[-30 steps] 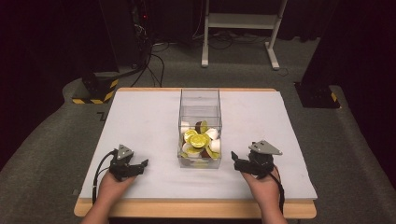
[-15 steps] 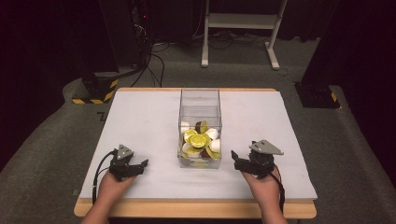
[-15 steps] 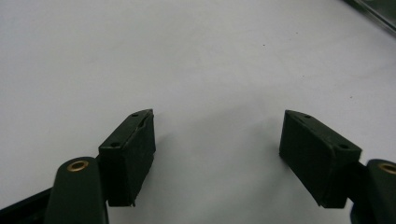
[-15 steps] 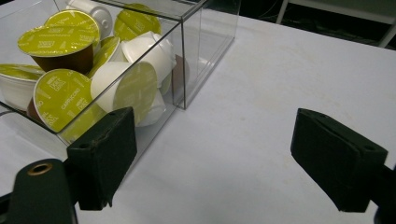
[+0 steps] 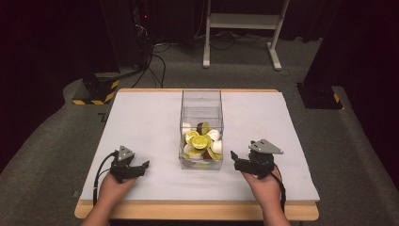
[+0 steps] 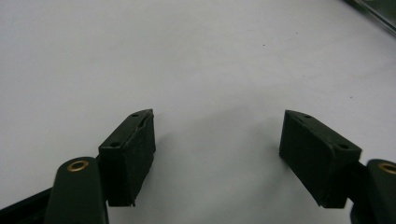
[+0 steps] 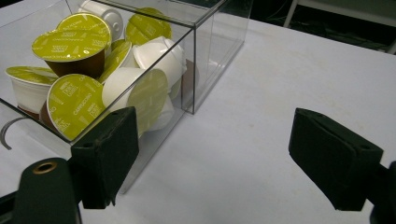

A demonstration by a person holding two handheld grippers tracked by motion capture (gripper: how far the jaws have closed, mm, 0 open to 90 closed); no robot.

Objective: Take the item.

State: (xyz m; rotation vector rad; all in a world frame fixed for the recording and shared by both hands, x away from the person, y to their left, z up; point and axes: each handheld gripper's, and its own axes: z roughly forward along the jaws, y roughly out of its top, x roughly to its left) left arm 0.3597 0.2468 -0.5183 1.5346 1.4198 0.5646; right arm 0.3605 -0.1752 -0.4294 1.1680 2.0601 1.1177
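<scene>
Your clear box (image 5: 201,127) stands in the middle of the table (image 5: 141,122), its long axis running straight away from you, open top up. Pods (image 5: 200,141) are heaped in its near half. Your right gripper (image 5: 235,160) sits just right of the box's near corner, jaws spread with nothing between them, having just narrowed a little. Your left gripper (image 5: 141,165) rests well left of the box, jaws wide and empty. The right gripper view shows printing on the pods' (image 7: 74,105) yellow-green lids and white and brown cups, which the high view blurs.
</scene>
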